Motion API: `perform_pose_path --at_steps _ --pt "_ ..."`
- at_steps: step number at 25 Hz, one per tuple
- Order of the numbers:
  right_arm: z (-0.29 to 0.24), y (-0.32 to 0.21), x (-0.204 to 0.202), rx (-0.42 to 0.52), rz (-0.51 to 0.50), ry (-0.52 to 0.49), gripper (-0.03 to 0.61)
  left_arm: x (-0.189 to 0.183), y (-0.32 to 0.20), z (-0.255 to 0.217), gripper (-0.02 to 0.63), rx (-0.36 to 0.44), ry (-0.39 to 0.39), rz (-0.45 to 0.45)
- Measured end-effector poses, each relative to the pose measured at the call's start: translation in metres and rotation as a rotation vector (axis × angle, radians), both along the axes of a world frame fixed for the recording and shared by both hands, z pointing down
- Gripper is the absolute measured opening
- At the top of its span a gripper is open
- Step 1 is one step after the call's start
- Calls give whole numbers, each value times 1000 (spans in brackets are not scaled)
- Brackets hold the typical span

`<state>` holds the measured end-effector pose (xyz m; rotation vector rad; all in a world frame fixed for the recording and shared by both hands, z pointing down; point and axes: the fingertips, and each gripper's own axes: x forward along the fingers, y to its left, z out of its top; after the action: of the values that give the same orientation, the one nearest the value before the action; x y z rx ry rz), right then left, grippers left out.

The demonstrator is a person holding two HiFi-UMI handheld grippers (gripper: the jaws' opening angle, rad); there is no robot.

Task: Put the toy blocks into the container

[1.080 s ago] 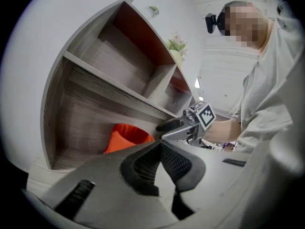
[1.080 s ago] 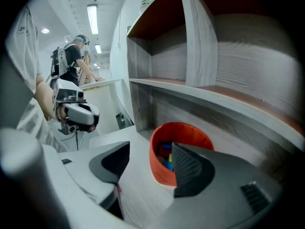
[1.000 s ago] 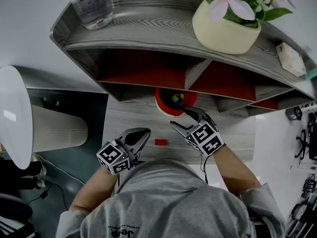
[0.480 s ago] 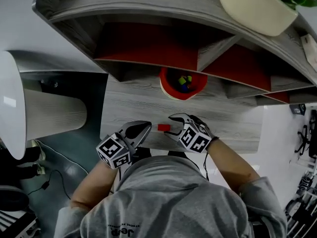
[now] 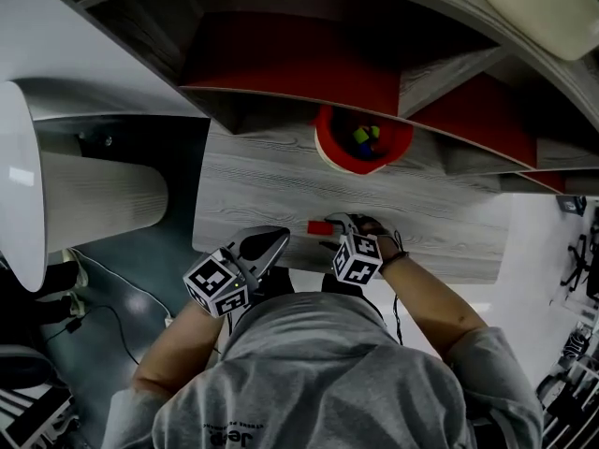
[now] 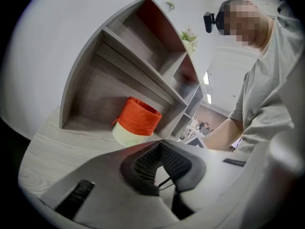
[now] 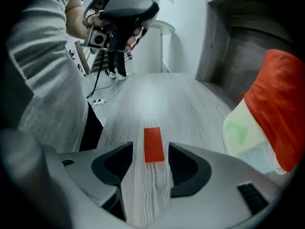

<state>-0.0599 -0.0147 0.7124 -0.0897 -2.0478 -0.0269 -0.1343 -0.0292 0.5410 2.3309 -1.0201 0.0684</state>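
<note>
A flat red block [image 5: 320, 227] lies on the grey wood-grain desk [image 5: 253, 185] near its front edge. My right gripper [image 5: 330, 235] points steeply down over it. In the right gripper view the block [image 7: 153, 142] sits between the open jaws of that gripper [image 7: 150, 148], with a gap on each side; the jaws have just been closing in. The red and cream container [image 5: 363, 143] stands further back under the shelf, with coloured blocks [image 5: 366, 137] in it. My left gripper [image 5: 266, 243] hovers left of the block, shut and empty [image 6: 161, 147].
A wooden shelf unit with red-backed compartments [image 5: 281, 64] overhangs the back of the desk, with a cream pot [image 5: 543, 7] on top. A large white round object [image 5: 28, 204] stands off the desk's left edge. The container [image 7: 267, 123] is close on the right gripper's right.
My right gripper has come down and back from beside the container to straddle the red block. The left gripper has sunk slightly. The head view has tilted further down.
</note>
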Motion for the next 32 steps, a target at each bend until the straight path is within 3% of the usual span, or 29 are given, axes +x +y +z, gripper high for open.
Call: perform_pose_path --at_steps 5,10,19,26,32 --pt "19 -1 1 13 -7 34 238 -2 5 5 14 -14 5 -5" --pt "14 4 1 -36 -14 17 161 -3 7 8 14 -19 12 -6" --pt "-100 -45 2 27 161 -170 160 -2 -6 -26 14 50 12 1" --pt "-185 -82 12 131 238 -257 160 7 -25 -66 14 134 9 25" --pt "-227 -110 20 206 280 -287 160 12 -41 -95 14 189 16 31"
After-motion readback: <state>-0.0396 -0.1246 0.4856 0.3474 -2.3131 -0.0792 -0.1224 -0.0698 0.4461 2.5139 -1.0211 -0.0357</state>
